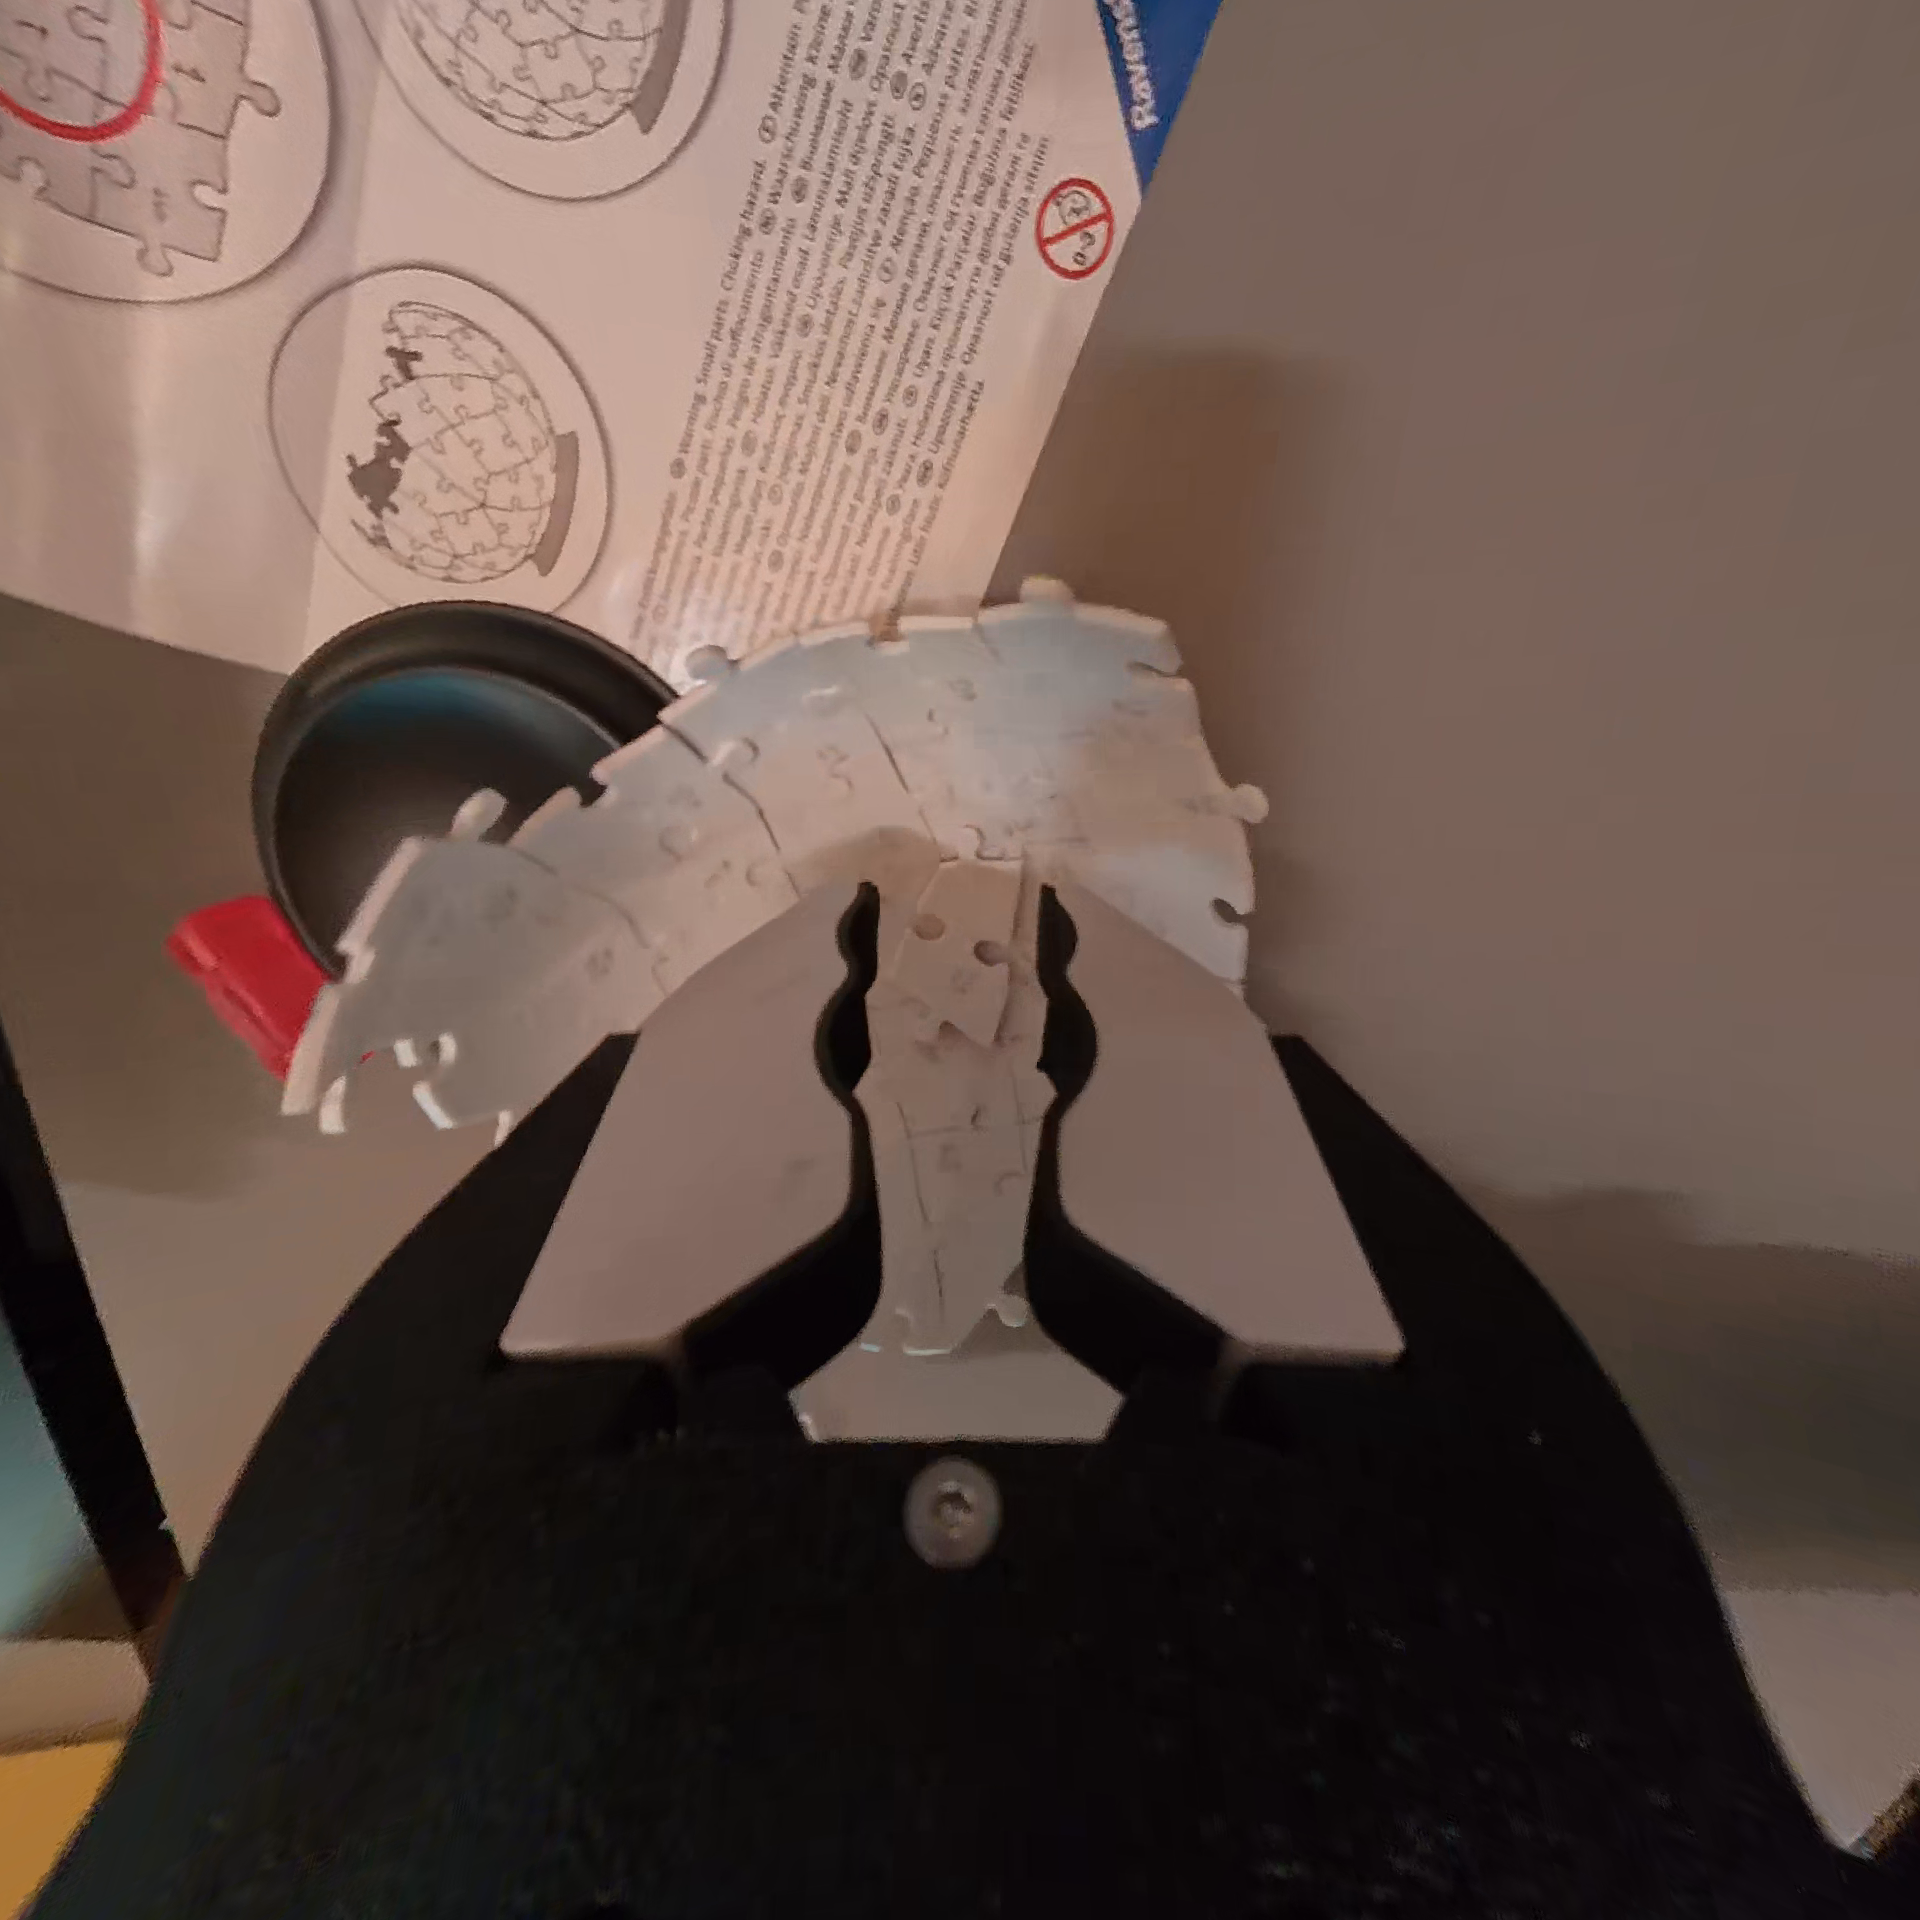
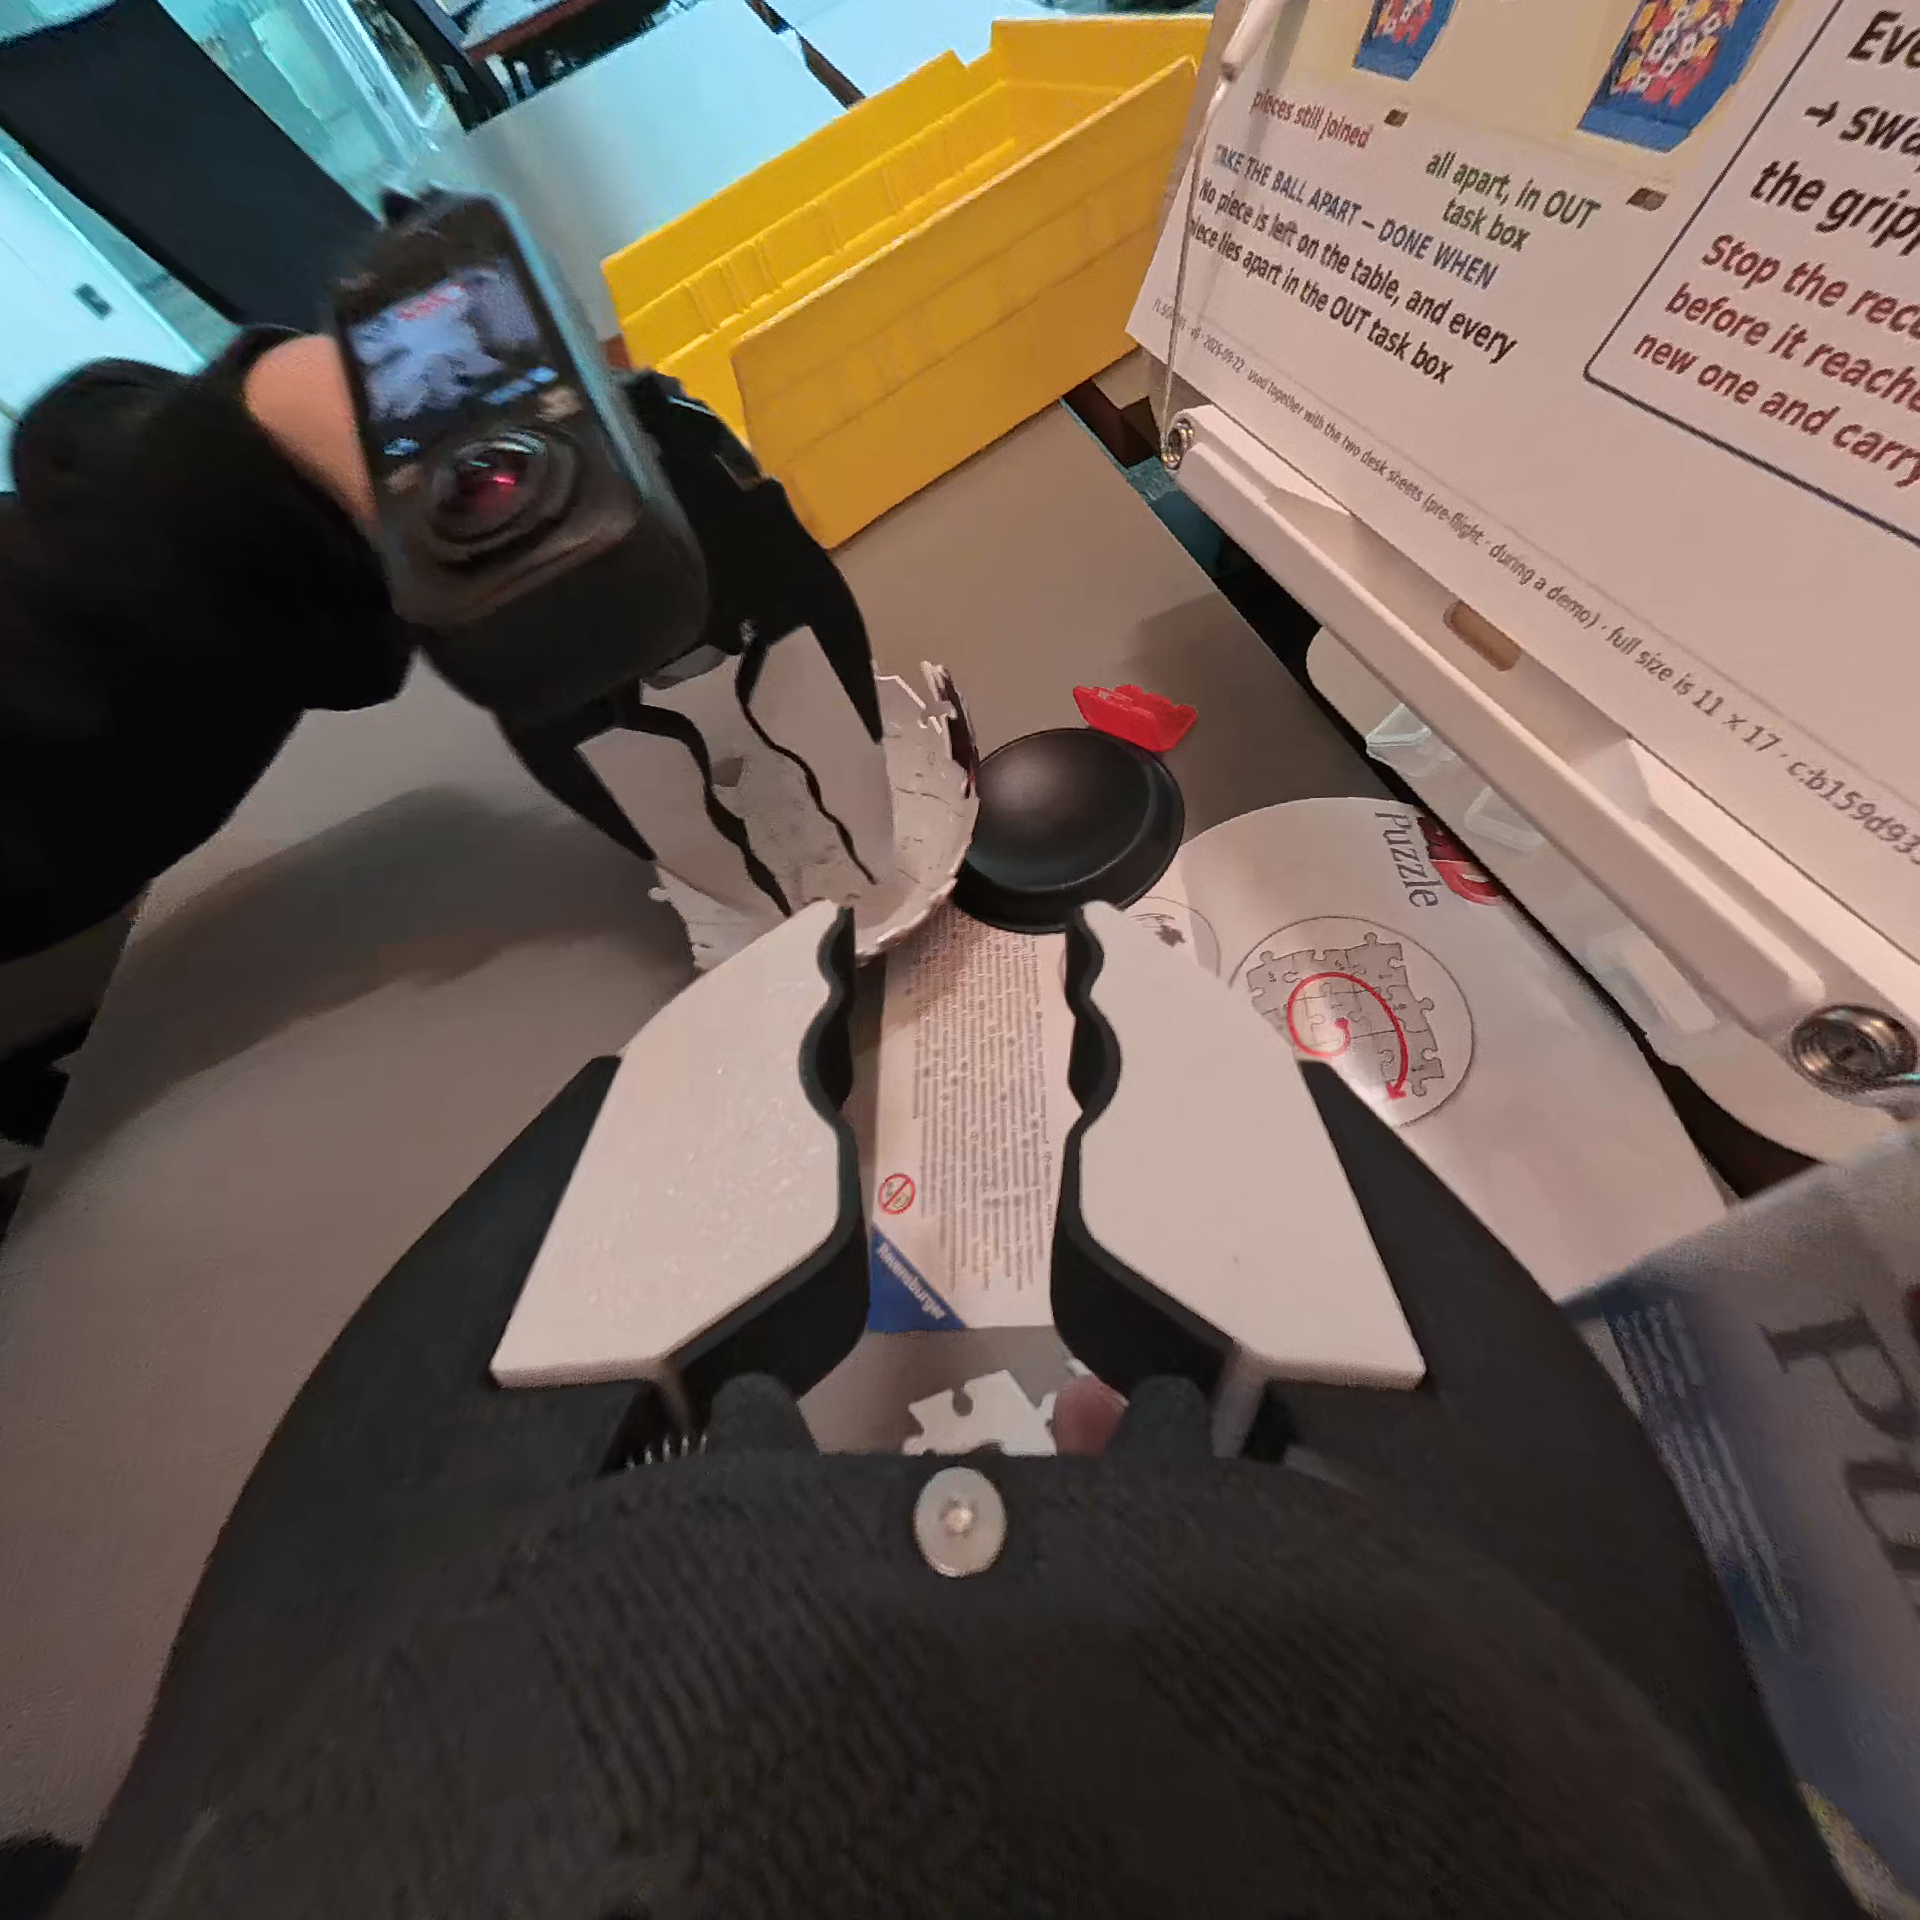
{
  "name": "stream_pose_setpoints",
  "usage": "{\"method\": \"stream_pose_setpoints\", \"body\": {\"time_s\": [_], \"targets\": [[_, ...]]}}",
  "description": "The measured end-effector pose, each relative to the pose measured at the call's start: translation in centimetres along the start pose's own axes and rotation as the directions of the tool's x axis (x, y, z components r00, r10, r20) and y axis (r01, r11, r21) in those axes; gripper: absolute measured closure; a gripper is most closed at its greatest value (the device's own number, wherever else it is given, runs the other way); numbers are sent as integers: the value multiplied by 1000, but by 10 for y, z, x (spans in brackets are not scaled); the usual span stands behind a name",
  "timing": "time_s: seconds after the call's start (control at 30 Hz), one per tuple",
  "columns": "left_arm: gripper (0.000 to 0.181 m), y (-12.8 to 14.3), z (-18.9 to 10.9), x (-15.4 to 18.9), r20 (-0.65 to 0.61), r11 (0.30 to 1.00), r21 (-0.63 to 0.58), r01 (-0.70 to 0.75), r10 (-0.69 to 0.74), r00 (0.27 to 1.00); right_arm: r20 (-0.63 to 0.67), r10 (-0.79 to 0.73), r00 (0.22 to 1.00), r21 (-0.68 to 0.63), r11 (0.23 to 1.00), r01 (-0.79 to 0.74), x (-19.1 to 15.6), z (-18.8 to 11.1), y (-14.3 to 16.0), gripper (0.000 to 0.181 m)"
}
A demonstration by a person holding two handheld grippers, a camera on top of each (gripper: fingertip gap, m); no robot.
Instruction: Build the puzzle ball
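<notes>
Beside the black stand [image 1: 416, 769], the curved puzzle shell [image 1: 914, 769] is pinched in the left gripper [image 1: 951, 997] jaws; the right gripper [image 2: 961, 925] jaws are held apart, empty. Seams could be popped by squeezing.

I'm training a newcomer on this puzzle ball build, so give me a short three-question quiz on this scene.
1. True or false: the left gripper is shut on the curved puzzle section.
2. The right gripper holds: A) a puzzle piece B) the red piece C) nothing.
3. Fill in: the black stand sits beside the red piece and partly on the ______.

Key: 1 true; 2 C; 3 instruction sheet.
</notes>
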State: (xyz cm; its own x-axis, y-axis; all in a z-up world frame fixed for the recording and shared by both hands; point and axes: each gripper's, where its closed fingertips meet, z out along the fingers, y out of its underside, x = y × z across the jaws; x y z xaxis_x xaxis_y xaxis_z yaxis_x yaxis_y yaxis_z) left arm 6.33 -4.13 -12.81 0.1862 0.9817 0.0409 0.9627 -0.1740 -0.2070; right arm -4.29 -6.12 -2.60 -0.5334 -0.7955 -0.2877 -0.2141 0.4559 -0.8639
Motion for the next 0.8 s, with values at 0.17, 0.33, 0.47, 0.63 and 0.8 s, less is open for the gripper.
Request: {"method": "stream_pose_setpoints", "body": {"time_s": [0.17,0.33,0.47,0.63,0.8], "targets": [[155,4,6,5,-24,998,-9,-63,63,998,7,-26,1000,106,994,26,-9,-35,-18,142],[159,6,10,5,-23,997,-28,-77,77,997,-26,-39,999,119,992,42,-19,-69,-21,139],[162,7,11,6,-29,997,-36,-70,69,997,-88,-65,994,102,992,74,-24,-88,-22,135],[163,7,11,6,-27,999,-23,-48,47,999,-119,-95,988,138,984,112,-28,-97,-31,135],[163,7,10,6,-10,999,-14,-31,31,999,-122,-87,989,131,986,103,-25,-93,-30,135]]}}
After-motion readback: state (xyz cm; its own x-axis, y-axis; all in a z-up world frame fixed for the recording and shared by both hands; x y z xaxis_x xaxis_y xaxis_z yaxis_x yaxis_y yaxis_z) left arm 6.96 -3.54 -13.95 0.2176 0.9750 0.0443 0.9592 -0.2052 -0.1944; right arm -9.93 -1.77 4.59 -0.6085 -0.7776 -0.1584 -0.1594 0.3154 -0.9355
